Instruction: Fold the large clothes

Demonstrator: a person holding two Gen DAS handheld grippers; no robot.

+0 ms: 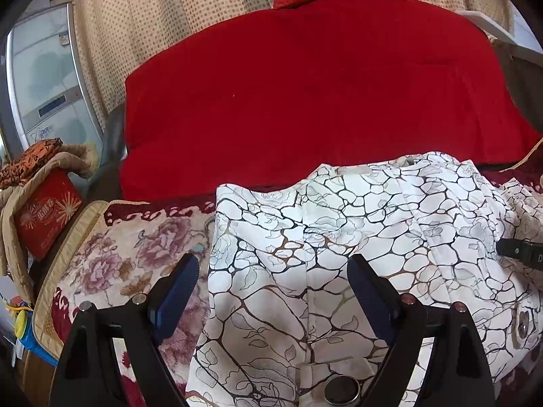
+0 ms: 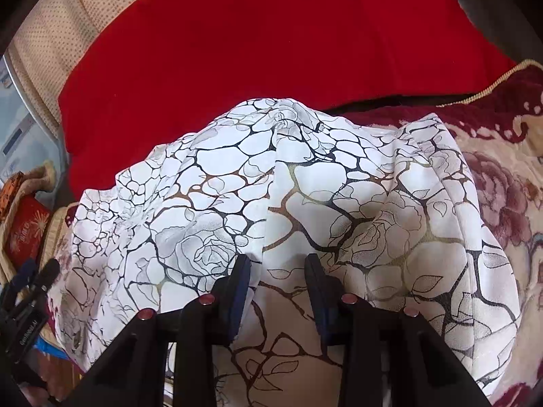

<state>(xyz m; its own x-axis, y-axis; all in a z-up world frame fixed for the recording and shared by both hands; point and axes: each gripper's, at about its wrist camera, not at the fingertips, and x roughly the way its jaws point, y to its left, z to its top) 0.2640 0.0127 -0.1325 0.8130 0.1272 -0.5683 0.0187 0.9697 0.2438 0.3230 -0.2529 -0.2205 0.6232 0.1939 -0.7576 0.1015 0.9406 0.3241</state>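
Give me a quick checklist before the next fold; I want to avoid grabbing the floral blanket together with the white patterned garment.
1. Left tongs empty: ok, wide open above the white patterned garment, nothing pinched.
2. Right tongs free of cloth: ok, pads apart over the garment, pressing on nothing.
3. Garment lies on the floral blanket: ok, blanket shows on both sides of it.
4. Garment flat: not ok, ridges and creases run across it.
5. Edge clear of the red quilt: cannot tell, the far edge sits right at it.
6. Blanket out of the left tongs' bite: not ok, the left finger hangs over the blanket.
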